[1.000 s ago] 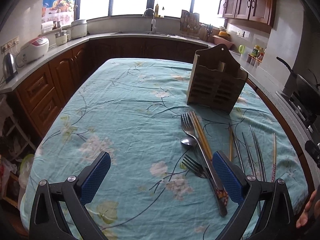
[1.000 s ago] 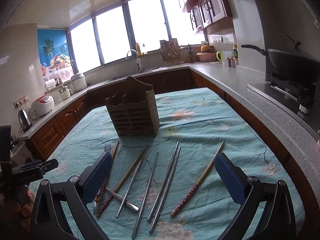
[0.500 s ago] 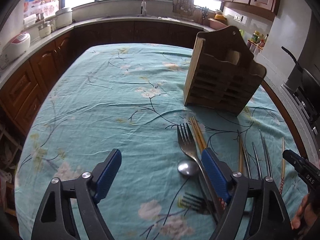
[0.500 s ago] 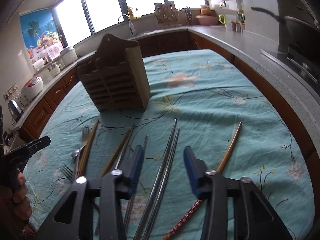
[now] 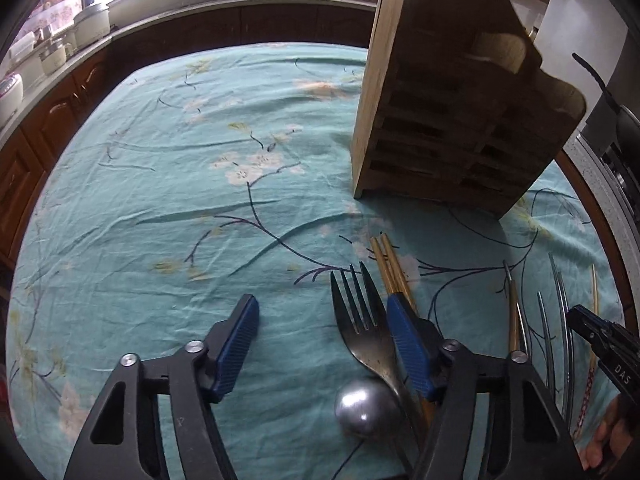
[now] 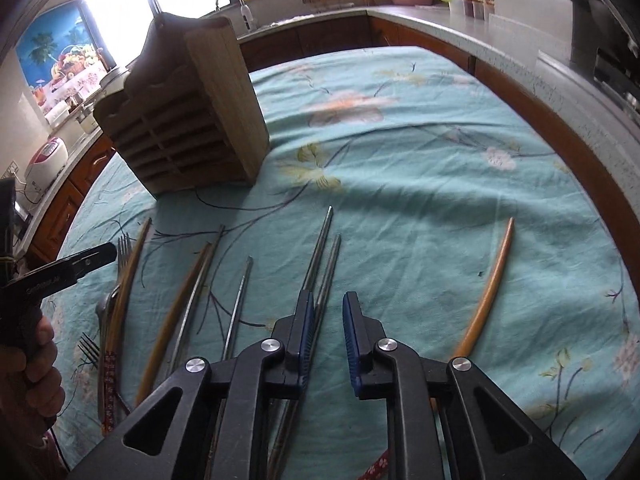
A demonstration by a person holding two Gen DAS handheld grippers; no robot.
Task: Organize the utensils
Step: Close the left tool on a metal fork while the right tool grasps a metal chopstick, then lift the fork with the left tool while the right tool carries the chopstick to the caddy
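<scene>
A wooden utensil holder (image 5: 452,120) stands on the teal tablecloth; it also shows in the right wrist view (image 6: 188,112). My left gripper (image 5: 320,344) is open, low over the cloth, with a metal fork (image 5: 360,320) and a spoon bowl (image 5: 366,414) between its fingers, the fork close to the right finger. Wooden chopsticks (image 5: 390,268) lie just past that finger. My right gripper (image 6: 326,340) is narrowed, with a small gap, low over a pair of metal chopsticks (image 6: 324,256) that run under its left finger.
More chopsticks lie on the cloth: a wooden one (image 6: 488,288) to the right, a wooden (image 6: 180,312) and metal one (image 6: 240,304) to the left. A second fork (image 6: 90,348) lies at the left. Kitchen counters (image 6: 520,52) ring the table.
Both grippers moved forward and down toward the utensils. The left gripper narrowed around the fork. The right gripper closed further over the metal chopsticks.
</scene>
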